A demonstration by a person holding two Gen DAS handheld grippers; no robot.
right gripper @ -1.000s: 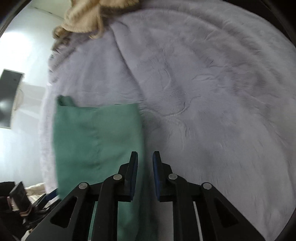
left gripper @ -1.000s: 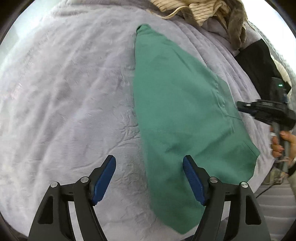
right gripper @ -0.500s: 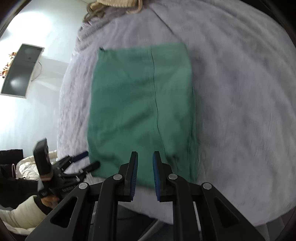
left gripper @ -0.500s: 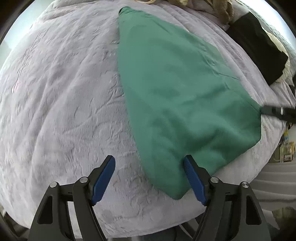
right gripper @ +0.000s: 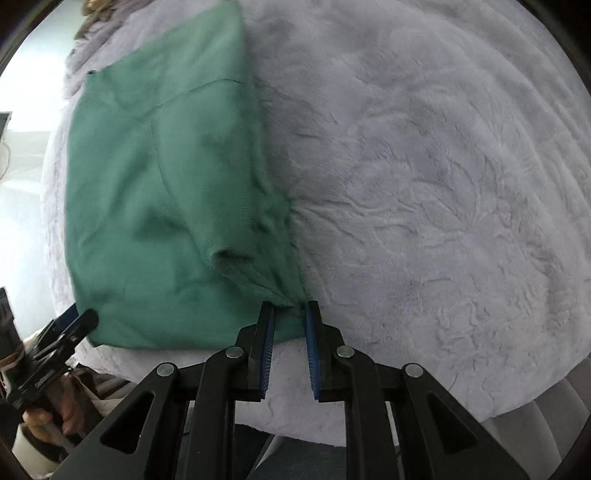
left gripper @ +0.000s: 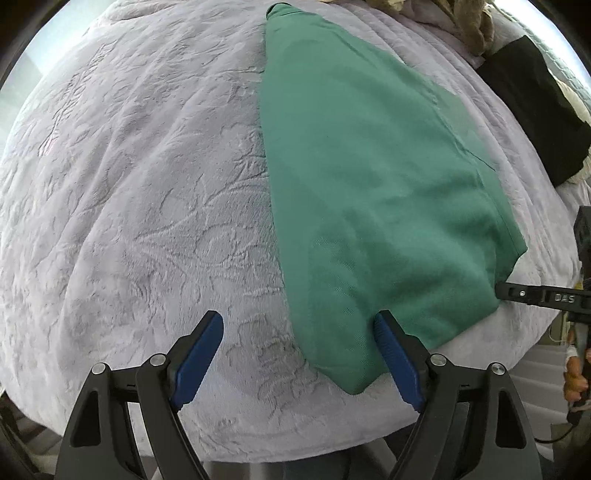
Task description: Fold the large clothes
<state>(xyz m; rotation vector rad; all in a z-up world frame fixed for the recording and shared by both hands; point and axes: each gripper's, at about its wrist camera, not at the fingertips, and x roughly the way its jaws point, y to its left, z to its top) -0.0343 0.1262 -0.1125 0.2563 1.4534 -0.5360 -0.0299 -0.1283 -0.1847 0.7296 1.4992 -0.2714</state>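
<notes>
A green garment (left gripper: 369, 192) is lying folded on a pale grey plush blanket (left gripper: 140, 184), stretching from the near edge of the bed toward the far side, where it is narrowing to a point. The left gripper (left gripper: 299, 354) is hovering over the near edge with its blue-padded jaws standing wide apart; the near corner of the garment is lying between them, the right pad (left gripper: 397, 363) overlapping the cloth's edge, and nothing is being pinched. In the right wrist view the right gripper (right gripper: 289, 314) is sitting at the garment's (right gripper: 159, 206) other near corner, its jaws narrowly apart with a bunched, ribbed hem reaching in at the tips; whether the pads are actually gripping the cloth cannot be told. The fabric is rumpling and rising slightly near that corner. Seen from the left, the right gripper's finger (left gripper: 532, 293) is touching the cloth's edge, with the person's hand (left gripper: 574, 376) showing below it. A black cloth (left gripper: 535, 110) and a beige heap (left gripper: 469, 22) are lying at the far side of the blanket (right gripper: 424, 184).
</notes>
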